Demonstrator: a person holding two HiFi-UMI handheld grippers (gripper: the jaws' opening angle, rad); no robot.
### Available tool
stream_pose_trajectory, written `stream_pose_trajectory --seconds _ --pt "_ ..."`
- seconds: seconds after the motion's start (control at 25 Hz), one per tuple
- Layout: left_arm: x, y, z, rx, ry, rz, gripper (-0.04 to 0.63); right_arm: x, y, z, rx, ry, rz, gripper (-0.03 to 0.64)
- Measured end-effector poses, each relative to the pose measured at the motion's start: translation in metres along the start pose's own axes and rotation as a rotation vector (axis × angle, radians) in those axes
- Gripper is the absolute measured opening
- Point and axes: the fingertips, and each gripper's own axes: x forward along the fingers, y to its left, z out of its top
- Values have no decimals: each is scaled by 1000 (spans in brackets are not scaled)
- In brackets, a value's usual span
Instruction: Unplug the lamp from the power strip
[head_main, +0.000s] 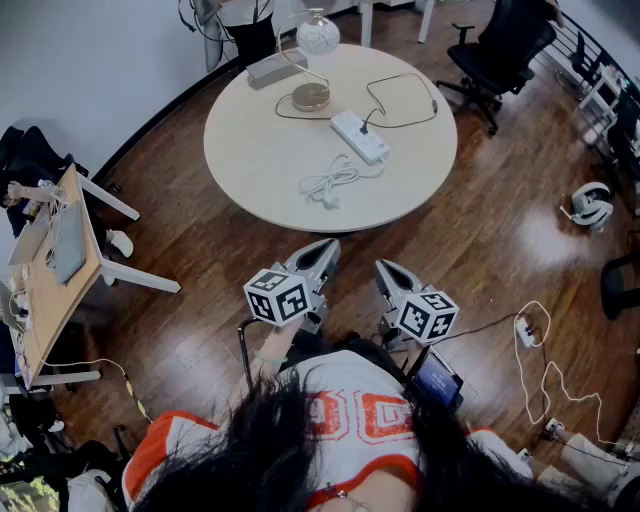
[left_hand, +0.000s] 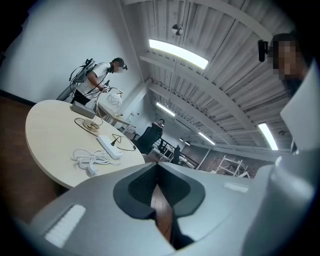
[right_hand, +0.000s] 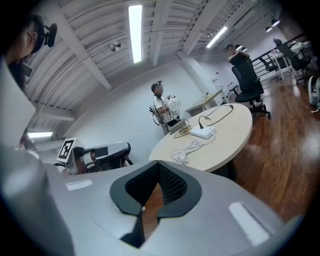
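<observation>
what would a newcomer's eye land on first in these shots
The round pale table fills the upper middle of the head view, with a globe lamp at its far edge, a white power strip near the centre with a black plug in it, and a coiled white cord nearer the person. Below it, over the wooden floor, the left tongs and right tongs are both shut and empty, short of the table.

Round cream bench: smooth, matt top. Dark wooden plank floor: glossy, reflecting light. White oblong power strip: smooth plastic. Round lamp base: polished brass-like metal. Coiled white cable: smooth plastic sheath
</observation>
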Motion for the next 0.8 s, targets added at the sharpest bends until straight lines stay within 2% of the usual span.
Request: stream_pose_trajectory --seconds 0.28,0.52,0.8 --pt "21 -10 -6 -10 -32 31 0 -18 -29 6 -18 22 4 2" --pt "35 -8 -22 -39 5 55 0 -26 -53 0 21 34 -13 2" --pt "75 4 -12 -32 4 64 0 -12 -80 19 25 42 -16 2"
